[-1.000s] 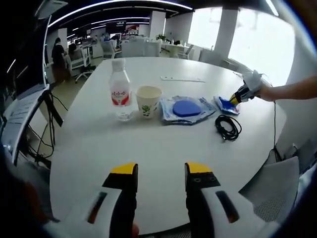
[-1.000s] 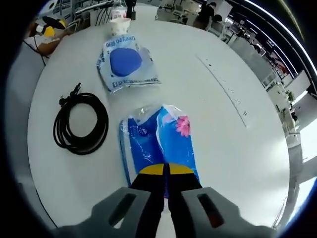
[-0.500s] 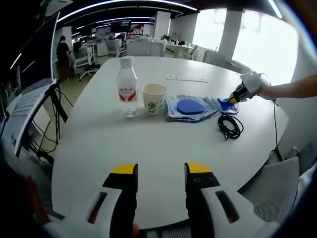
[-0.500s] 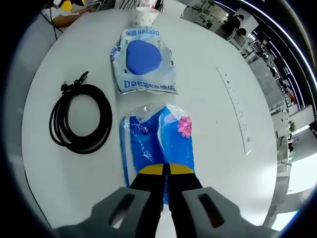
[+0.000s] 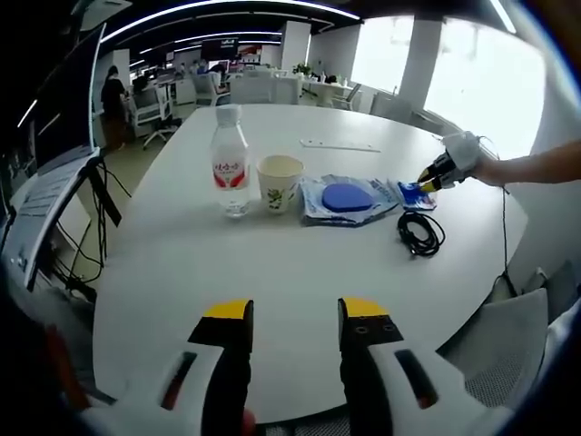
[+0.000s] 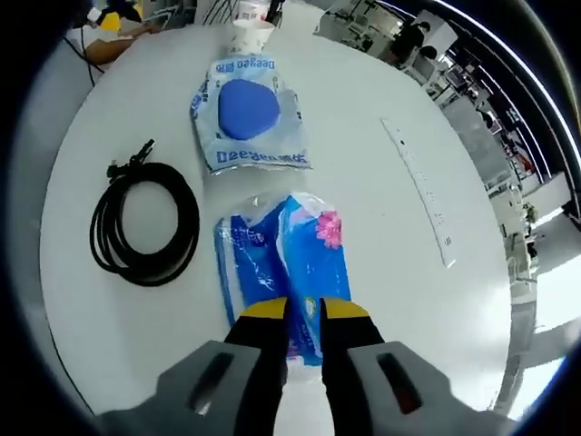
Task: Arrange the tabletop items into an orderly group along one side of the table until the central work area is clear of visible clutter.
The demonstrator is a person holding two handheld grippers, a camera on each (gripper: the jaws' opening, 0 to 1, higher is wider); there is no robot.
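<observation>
Right hand-held gripper (image 6: 300, 311) has let go: its jaws, pinched on the blue pack (image 6: 280, 271) half a second back, now stand spread with a gap, tips over the pack's near end, and I cannot tell if they touch it. Pack lies flat on the worktop (image 6: 381, 227), just short of the pouch (image 6: 243, 123) and not touching it. Left hand-held gripper (image 5: 292, 313) hangs over the near worktop edge, jaws spread, nothing between them, well apart from everything; its view has barely shifted. Taking the cup (image 5: 278, 183) as landmark in the left gripper view: bottle (image 5: 228, 162) upright just left of it, pouch just right of it, blue pack one step further right with the right gripper at it, cable (image 5: 418, 232) coiled beyond the pouch, nearer the camera than the pack. In the right gripper view the cable (image 6: 145, 226) sits beside the pack, apart from it, out of the line. Progress, as a judgement: mostly done; bottle, cup, pouch and pack already form one row, and the worktop near the left gripper is bare. Left to do: the cable looks like the last stray, so it probably wants moving into line at the end of the row, past the pack. A pale strip (image 6: 418, 187) lies further across the worktop from the cup; whether it is loose or fixed I cannot tell.
</observation>
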